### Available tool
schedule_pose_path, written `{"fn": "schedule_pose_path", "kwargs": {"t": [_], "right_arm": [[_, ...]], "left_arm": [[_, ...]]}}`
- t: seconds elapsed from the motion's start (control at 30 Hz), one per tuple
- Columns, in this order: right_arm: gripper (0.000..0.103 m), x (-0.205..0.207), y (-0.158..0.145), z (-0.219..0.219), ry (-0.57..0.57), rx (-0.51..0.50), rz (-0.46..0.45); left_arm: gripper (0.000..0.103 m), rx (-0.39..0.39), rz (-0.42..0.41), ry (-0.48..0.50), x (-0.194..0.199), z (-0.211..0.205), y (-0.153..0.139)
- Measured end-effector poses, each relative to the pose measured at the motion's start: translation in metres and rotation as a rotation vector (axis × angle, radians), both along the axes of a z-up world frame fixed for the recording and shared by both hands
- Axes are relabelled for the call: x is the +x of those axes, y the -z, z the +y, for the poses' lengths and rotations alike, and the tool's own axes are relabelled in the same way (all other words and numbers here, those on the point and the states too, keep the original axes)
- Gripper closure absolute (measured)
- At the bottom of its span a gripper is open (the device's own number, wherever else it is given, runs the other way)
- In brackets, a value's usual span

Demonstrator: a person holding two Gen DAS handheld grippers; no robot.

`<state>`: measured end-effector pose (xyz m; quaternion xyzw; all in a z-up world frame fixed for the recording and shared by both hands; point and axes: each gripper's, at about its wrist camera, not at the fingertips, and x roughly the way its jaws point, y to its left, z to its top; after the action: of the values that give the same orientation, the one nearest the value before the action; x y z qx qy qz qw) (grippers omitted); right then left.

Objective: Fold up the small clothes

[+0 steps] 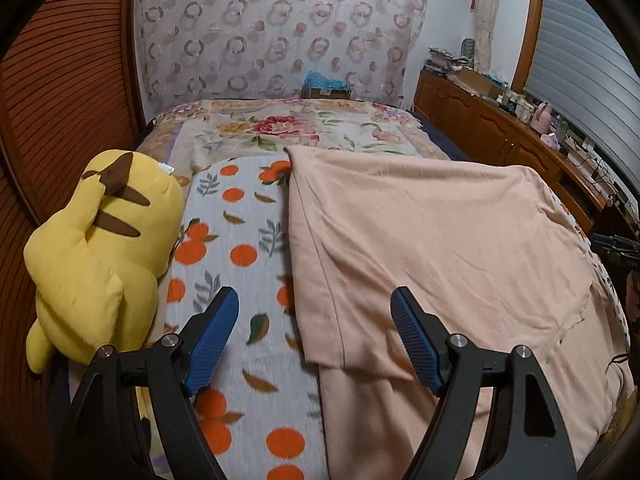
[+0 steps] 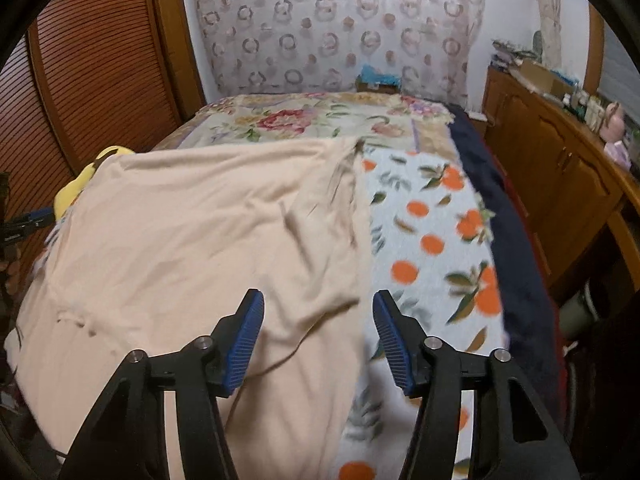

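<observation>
A peach-coloured garment (image 1: 436,248) lies spread on the orange-print blanket (image 1: 236,240) on the bed; it also shows in the right wrist view (image 2: 200,240). Its left part is folded over, with a flap edge near the front. My left gripper (image 1: 314,308) is open and empty, hovering above the garment's left edge. My right gripper (image 2: 318,308) is open and empty, hovering above the garment's right edge, with the orange-print blanket (image 2: 436,240) to its right. The left gripper is partly seen at the far left of the right wrist view (image 2: 28,224).
A yellow plush toy (image 1: 100,256) lies at the bed's left edge against the slatted wooden door (image 1: 60,112). A floral bedspread (image 1: 288,128) covers the far bed. A wooden cabinet (image 2: 560,168) with clutter stands to the right. A patterned curtain (image 1: 272,28) hangs behind.
</observation>
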<state>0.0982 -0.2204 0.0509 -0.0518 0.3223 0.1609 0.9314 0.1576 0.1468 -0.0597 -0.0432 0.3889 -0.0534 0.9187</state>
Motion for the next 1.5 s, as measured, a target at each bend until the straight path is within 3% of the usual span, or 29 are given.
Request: {"fn": "schedule_pose_path", "kwargs": {"t": [0.23,0.43,0.6,0.83,0.93,1.0,1.1,1.3,1.5], "right_arm": [[0.046,0.012,0.011,0.014,0.012,0.018,0.073],[0.067,0.023,0.008,0.025,-0.009,0.001,0.048],[0.068,0.029,0.018,0.029,-0.012,-0.036,0.017],[0.068,0.03,0.024,0.031,-0.012,-0.046,-0.008],[0.068,0.03,0.025,0.033,-0.012,-0.046,-0.007],[0.068,0.03,0.026,0.033,-0.011,-0.046,-0.008],[0.068,0.029,0.026,0.034,-0.01,-0.047,-0.009],[0.069,0.029,0.026,0.034,-0.007,-0.053,-0.01],[0.069,0.031,0.027,0.033,-0.004,-0.053,-0.011]], "left_arm": [[0.024,-0.009,0.019,-0.005,-0.015,-0.001,0.007],[0.024,-0.009,0.048,-0.001,-0.018,0.0,0.016],[0.048,-0.026,0.075,0.02,-0.015,0.0,0.02],[0.065,-0.039,0.085,0.059,-0.007,-0.008,0.021],[0.079,-0.025,0.093,0.079,-0.001,-0.016,0.019],[0.096,-0.018,0.087,0.09,0.0,-0.021,0.017],[0.096,0.017,0.053,0.095,-0.004,-0.026,0.009],[0.096,0.014,-0.011,0.092,-0.01,-0.025,-0.014],[0.096,0.024,-0.001,0.089,0.003,-0.02,-0.017]]}}
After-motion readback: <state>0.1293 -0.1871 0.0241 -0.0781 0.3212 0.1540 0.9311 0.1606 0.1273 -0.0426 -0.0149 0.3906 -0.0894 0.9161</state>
